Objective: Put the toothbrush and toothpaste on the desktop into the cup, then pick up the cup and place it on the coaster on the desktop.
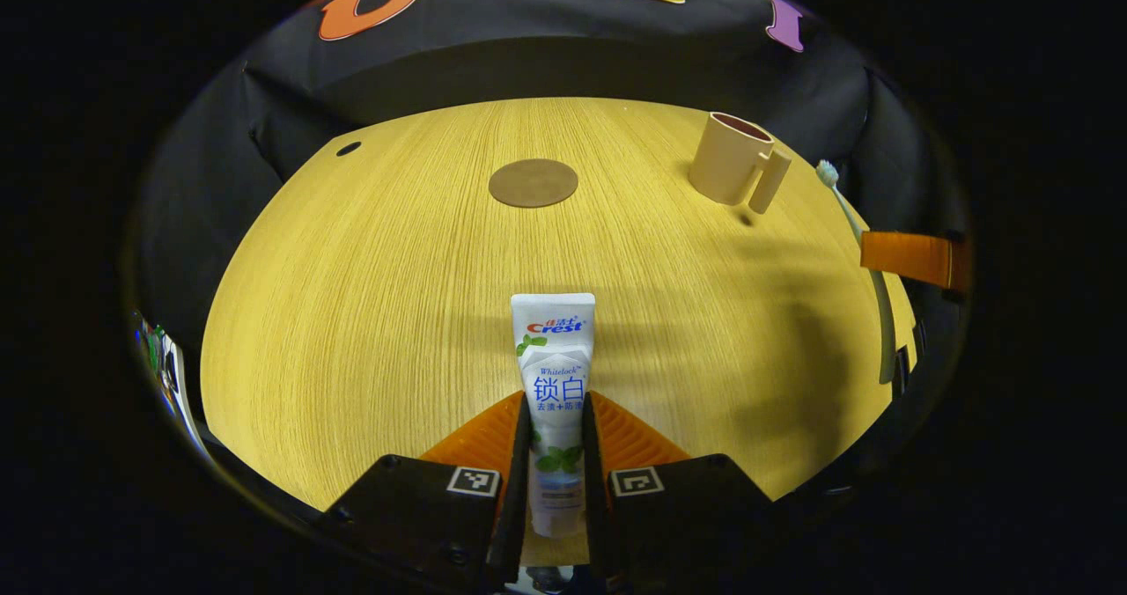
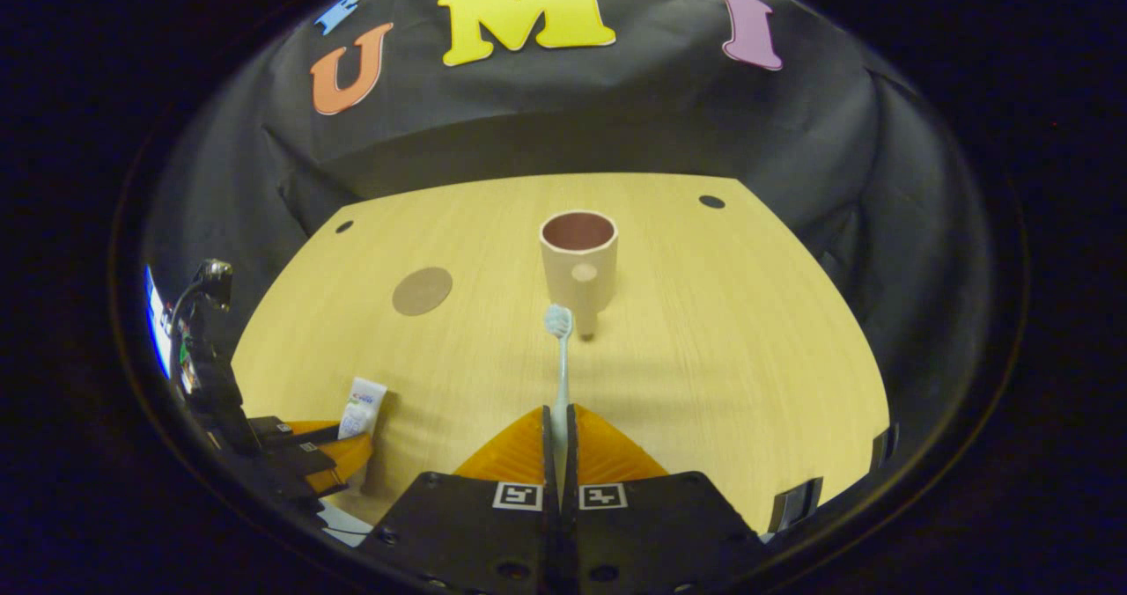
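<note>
My left gripper [image 1: 555, 410] is shut on a white toothpaste tube [image 1: 553, 357], which sticks out forward above the wooden desktop [image 1: 396, 296]. A pale toothbrush [image 2: 559, 357] is pinched in my right gripper [image 2: 558, 419], bristle head pointing toward the beige cup [image 2: 578, 260]. The cup stands upright, handle toward me, just beyond the brush head. In the left gripper view the cup [image 1: 735, 162] is at the far right, with the toothbrush [image 1: 845, 208] and the right gripper [image 1: 916, 259] beside it. The round brown coaster [image 1: 533, 182] lies far ahead, bare. The right gripper view shows the coaster [image 2: 422, 290], the toothpaste [image 2: 363, 407] and the left gripper [image 2: 339, 450] at left.
Small dark holes sit in the desktop near its far corners [image 2: 711, 201] [image 1: 349, 148]. The black cloth wall rises behind the desk. A clamp or bracket [image 2: 797, 503] sits at the desk's near right edge.
</note>
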Tool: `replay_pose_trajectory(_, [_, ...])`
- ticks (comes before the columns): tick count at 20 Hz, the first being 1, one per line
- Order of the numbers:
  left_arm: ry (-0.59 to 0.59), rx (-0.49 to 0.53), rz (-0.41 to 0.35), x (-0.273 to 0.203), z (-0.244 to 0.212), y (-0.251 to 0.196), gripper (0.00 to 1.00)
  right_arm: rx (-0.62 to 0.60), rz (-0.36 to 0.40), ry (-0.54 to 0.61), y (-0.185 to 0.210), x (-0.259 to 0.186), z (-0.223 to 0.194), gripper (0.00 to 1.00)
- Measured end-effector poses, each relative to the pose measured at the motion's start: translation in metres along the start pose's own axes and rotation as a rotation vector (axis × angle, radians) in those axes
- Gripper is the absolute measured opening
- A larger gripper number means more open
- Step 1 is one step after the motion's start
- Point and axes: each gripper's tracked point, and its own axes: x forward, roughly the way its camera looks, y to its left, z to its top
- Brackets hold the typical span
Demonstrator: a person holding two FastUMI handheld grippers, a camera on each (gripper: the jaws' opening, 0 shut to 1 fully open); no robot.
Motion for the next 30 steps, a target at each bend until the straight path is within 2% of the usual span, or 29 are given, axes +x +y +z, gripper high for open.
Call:
replay_pose_trajectory(1, [-0.001,-0.001,-0.002,-0.006,-0.019,0.002,0.39,-0.001,0.001,-0.026,0.001,-0.001,0.011,0.00])
replay_pose_trajectory(2, [-0.004,-0.004,-0.006,-0.006,-0.006,0.005,0.31,0.000,0.003,-0.059,0.002,-0.001,0.025,0.00])
replay_pose_trajectory(8, [-0.019,-0.003,-0.016,-0.013,0.011,0.004,0.29,-0.045,-0.002,-0.298,0.012,0.004,0.128,0.00])
replay_pose_trajectory(14, [-0.040,0.007,-0.014,-0.027,0.027,0.002,0.29,-0.080,0.010,-0.516,0.017,0.034,0.214,0.00])
replay_pose_trajectory(20, [-0.078,0.009,-0.022,-0.042,0.063,-0.009,0.29,-0.087,0.023,-0.597,0.016,0.077,0.246,0.00])
replay_pose_trajectory(26, [-0.146,0.034,-0.053,-0.045,0.100,-0.018,0.29,-0.056,-0.004,-0.590,-0.002,0.115,0.246,0.00])
replay_pose_trajectory(30, [-0.136,0.059,-0.058,-0.045,0.105,-0.015,0.29,-0.010,-0.019,-0.603,-0.013,0.119,0.249,0.00])
